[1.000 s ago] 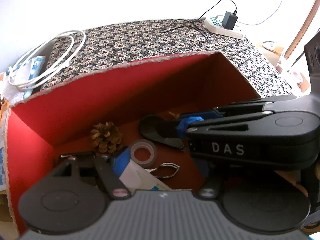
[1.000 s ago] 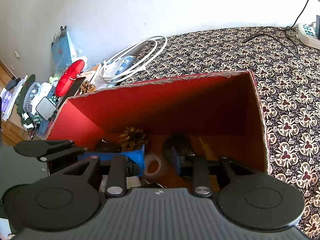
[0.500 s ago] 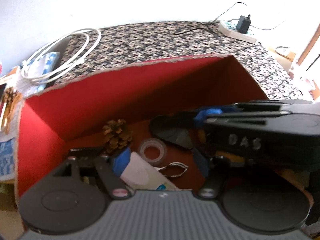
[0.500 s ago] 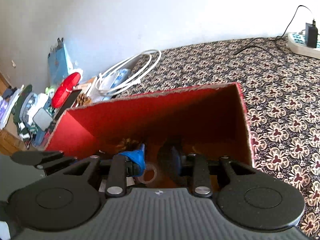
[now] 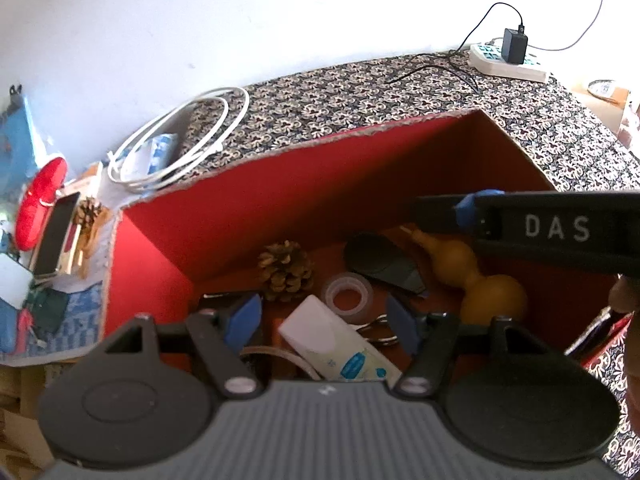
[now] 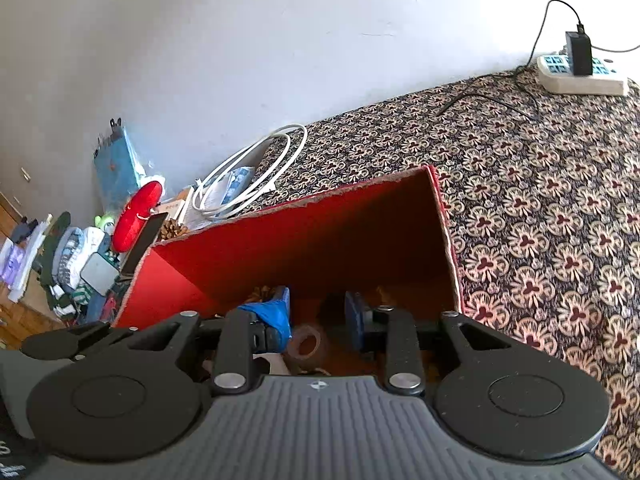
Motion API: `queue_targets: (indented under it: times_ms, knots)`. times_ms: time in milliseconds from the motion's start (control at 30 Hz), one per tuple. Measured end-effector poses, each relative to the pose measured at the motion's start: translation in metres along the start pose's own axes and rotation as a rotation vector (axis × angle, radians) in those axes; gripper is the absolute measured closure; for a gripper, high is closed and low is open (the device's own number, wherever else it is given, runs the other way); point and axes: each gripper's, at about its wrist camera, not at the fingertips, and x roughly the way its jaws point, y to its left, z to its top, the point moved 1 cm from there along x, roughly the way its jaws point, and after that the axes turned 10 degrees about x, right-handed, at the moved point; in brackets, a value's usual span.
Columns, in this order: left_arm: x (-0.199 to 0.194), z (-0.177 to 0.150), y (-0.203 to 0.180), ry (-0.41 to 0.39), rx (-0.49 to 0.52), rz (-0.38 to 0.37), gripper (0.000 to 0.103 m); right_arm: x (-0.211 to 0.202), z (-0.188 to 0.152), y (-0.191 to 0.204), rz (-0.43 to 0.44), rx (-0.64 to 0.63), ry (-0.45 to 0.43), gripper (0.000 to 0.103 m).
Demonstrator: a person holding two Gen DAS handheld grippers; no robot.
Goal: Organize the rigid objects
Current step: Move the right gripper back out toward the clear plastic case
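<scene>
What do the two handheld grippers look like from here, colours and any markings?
Both are matte black plastic: a ribbed grey-black body, two round discs at the sides, silver rivets on the linkage bars. The left gripper and the right gripper have blue finger pads. The right one's side reads "DAS" in white letters.

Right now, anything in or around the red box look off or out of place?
Nothing damaged or spilled. Inside the red box the pine cone, tape roll, gourd and white tube lie loosely jumbled. A second pine cone sits outside, in the clutter left of the box.
</scene>
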Motion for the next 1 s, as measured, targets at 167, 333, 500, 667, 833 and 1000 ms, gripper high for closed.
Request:
queue_targets:
  times_ms: [167, 333, 500, 667, 833, 1000]
  knots:
    - [-0.010, -0.002, -0.007, -0.009, 0.015, 0.042, 0.033, -0.013, -0.004, -0.001, 0.014, 0.006, -0.016, 0.090]
    - [-0.021, -0.002, -0.014, -0.021, 0.024, 0.070, 0.033, -0.026, -0.007, -0.003, 0.038, 0.032, -0.025, 0.090]
    - [-0.033, -0.003, -0.020, -0.035, 0.022, 0.079, 0.032, -0.039, -0.010, -0.006, 0.055, 0.050, -0.036, 0.090]
    - [-0.044, -0.002, -0.027, -0.040, 0.018, 0.094, 0.032, -0.049, -0.013, -0.012, 0.059, 0.061, -0.041, 0.090]
    - [-0.050, -0.001, -0.037, -0.042, 0.033, 0.105, 0.031, -0.061, -0.014, -0.020, 0.067, 0.078, -0.048, 0.090]
    - [-0.055, 0.001, -0.050, -0.047, 0.042, 0.105, 0.031, -0.072, -0.015, -0.031, 0.066, 0.091, -0.054, 0.090]
